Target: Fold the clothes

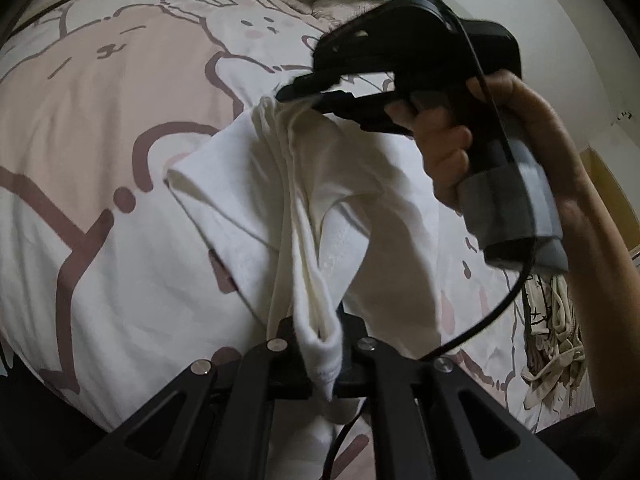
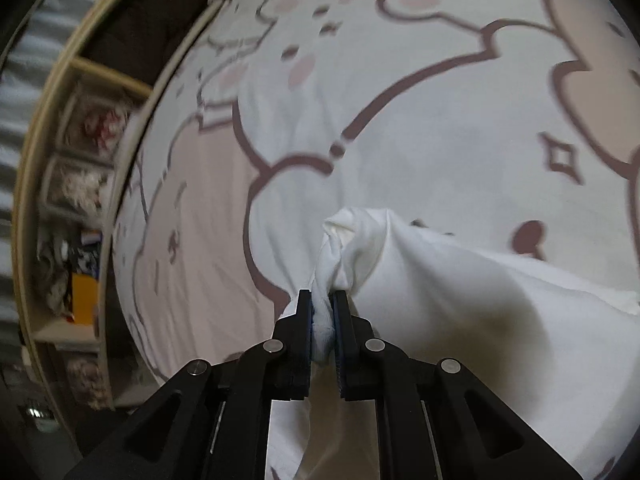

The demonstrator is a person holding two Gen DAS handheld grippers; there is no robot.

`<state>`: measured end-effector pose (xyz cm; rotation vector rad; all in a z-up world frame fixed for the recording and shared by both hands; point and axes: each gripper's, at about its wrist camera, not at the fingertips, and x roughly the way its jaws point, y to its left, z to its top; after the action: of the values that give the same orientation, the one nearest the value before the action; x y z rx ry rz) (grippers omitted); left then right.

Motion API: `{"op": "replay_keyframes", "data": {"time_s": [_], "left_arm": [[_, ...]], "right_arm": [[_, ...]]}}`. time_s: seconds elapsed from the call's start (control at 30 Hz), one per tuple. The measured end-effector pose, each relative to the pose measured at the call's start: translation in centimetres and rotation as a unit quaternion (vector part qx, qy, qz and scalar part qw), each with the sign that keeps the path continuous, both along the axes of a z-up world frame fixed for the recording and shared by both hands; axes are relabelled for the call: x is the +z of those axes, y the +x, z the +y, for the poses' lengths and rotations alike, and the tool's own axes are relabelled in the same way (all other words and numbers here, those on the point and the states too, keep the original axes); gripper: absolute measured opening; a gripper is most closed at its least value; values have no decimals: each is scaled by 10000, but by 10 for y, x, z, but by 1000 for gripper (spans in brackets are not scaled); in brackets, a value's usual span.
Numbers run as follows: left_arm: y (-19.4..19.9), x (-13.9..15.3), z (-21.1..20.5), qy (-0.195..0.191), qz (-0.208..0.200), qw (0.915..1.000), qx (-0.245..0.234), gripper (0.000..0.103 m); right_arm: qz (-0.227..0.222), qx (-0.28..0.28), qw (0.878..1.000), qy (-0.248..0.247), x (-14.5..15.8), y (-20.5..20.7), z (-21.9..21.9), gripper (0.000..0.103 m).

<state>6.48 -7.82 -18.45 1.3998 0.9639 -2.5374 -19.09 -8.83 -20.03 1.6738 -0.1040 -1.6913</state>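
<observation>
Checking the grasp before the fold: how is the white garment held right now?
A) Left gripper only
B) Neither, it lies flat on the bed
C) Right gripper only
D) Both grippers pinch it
D: the left gripper and right gripper each pinch bunched cloth of the white garment.

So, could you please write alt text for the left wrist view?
Both grippers, left and right, hold a white garment bunched between them above a bed sheet printed with cartoon bears.

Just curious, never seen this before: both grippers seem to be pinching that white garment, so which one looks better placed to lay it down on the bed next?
Probably the left gripper: it holds the white garment low, while the right gripper holds it higher.
</observation>
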Motion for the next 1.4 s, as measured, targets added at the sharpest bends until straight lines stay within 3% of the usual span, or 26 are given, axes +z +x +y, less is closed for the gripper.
{"op": "replay_keyframes", "data": {"time_s": [0.03,0.07,0.13,0.17,0.3,0.33,0.4,0.43,0.47,0.53,0.63,0.73,0.83,0.87,0.93,1.07,1.13,1.23,1.4], "left_arm": [[1,-1,-1,37,-25,10000,14,8],[3,-1,-3,94,-37,9999,28,8],[6,-2,-6,217,-67,9997,64,9],[7,-1,-8,261,-81,9996,85,11],[19,2,-15,255,-148,9993,248,18],[22,2,-17,248,-162,9991,296,27],[29,2,-21,291,-185,9987,371,30],[32,1,-23,319,-199,9985,395,30],[35,1,-25,326,-213,9984,413,30],[39,3,-26,202,-231,9986,422,30],[44,7,-28,6,-224,9988,445,30],[51,12,-32,-176,-225,9982,520,30],[57,17,-36,-302,-202,9976,582,30],[59,18,-37,-330,-188,9976,586,30],[59,24,-39,-413,-138,9974,571,30],[48,39,-37,-420,81,9986,307,30],[30,50,-33,-552,228,9982,8,30],[-7,64,-32,-531,451,9968,-387,30],[-86,60,-34,-241,461,9946,-901,30]], "right_arm": [[-54,20,9999,-97,2,1,0,29],[-107,41,9997,-194,3,1,-1,53],[-89,11,9984,-565,20,2,3,81],[-70,-10,9971,-764,30,3,5,82],[-42,-77,9916,-1291,68,-3,30,81],[64,-138,9918,-1267,75,-5,40,81],[490,-86,9954,-815,82,-5,53,67],[810,45,9959,-404,81,-2,57,47],[1128,195,9934,29,79,2,62,36],[1625,629,9824,668,66,18,66,23],[2123,1395,9607,1116,47,50,59,21],[2060,1886,9538,1104,31,78,38,21],[1745,2147,9594,552,30,95,11,21],[1452,2204,9643,203,32,98,3,21],[976,2171,9705,-384,40,98,-5,21],[804,1791,9757,-971,69,84,7,21],[933,1490,9806,-870,79,67,24,21],[1218,1002,9869,-327,86,45,72,21],[924,325,9951,136,70,39,143,21]]}}
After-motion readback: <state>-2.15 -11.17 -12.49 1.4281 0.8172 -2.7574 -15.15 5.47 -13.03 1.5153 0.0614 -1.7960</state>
